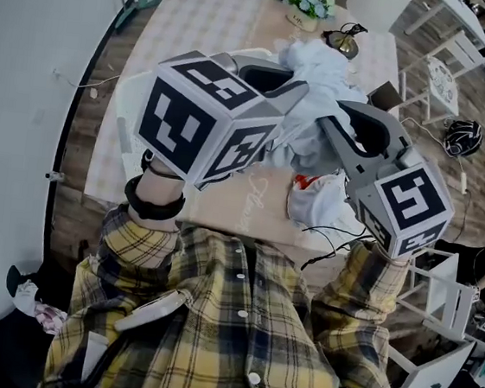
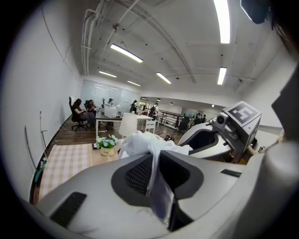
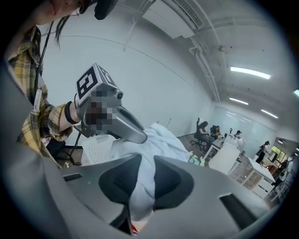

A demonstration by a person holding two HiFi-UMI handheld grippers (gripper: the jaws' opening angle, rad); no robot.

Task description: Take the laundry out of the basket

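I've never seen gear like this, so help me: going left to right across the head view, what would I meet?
In order: left hand-held gripper → right hand-held gripper → white chair → black cable bundle. The white garment that both clamp spans the middle, so it is left out.

A plain white wall [image 1: 29,78] is running along the left side of the room, meeting a dark wood-plank floor [image 1: 428,166]. A long table [image 1: 223,215] is standing beside that wall, its far half lying under a checked cloth [image 1: 202,10], with a small pot of flowers [image 1: 309,3] sitting at the far end. White chairs [image 1: 436,80] are standing on the floor to the right, and a white rack [image 1: 455,291] is standing nearer. Overhead, long tube lights [image 2: 223,21] are glowing on a white ceiling [image 2: 187,46] crossed by pipes [image 2: 89,30]. Far back, people [image 2: 78,112] are sitting at a white desk [image 2: 110,120].
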